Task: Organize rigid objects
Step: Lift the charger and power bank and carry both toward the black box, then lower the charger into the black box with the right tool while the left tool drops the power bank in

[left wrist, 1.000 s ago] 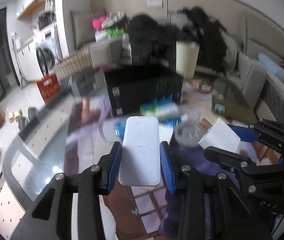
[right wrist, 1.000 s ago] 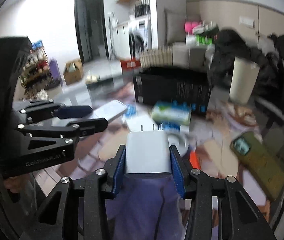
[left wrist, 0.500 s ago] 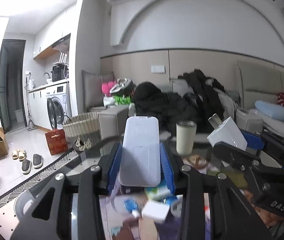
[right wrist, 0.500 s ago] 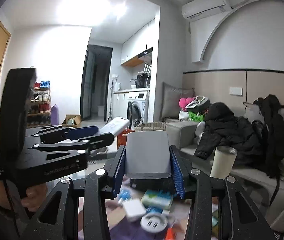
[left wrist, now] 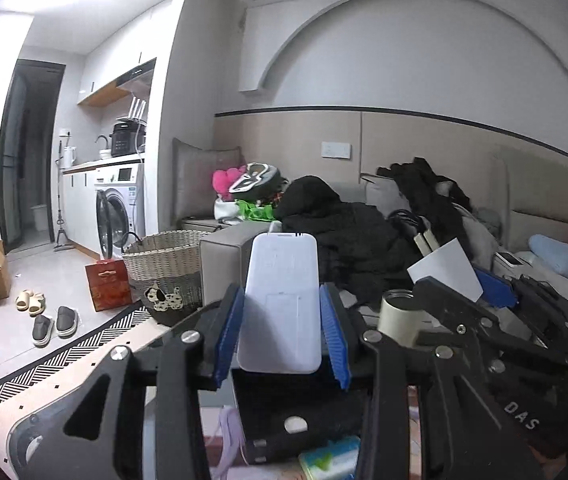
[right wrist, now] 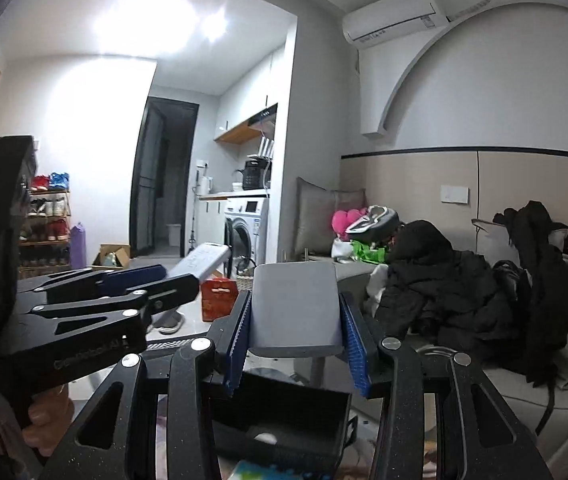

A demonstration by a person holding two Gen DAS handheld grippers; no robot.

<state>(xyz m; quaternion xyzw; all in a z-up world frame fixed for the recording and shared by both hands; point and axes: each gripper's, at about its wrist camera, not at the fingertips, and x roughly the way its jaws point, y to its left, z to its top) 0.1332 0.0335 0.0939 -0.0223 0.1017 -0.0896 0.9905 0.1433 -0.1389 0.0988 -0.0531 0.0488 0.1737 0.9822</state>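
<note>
Both tools raised since: one power bank point(left wrist: 282, 304), one charger point(right wrist: 295, 310).

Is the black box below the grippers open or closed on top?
Open. The right wrist view looks down past the box's front wall into a dark interior, with no lid over it.

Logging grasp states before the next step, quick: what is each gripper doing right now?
Left gripper: shut on the white power bank.
Right gripper: shut on the white charger block.

White power bank point(left wrist: 280, 304), white charger point(right wrist: 295, 312), both clamped.
</note>
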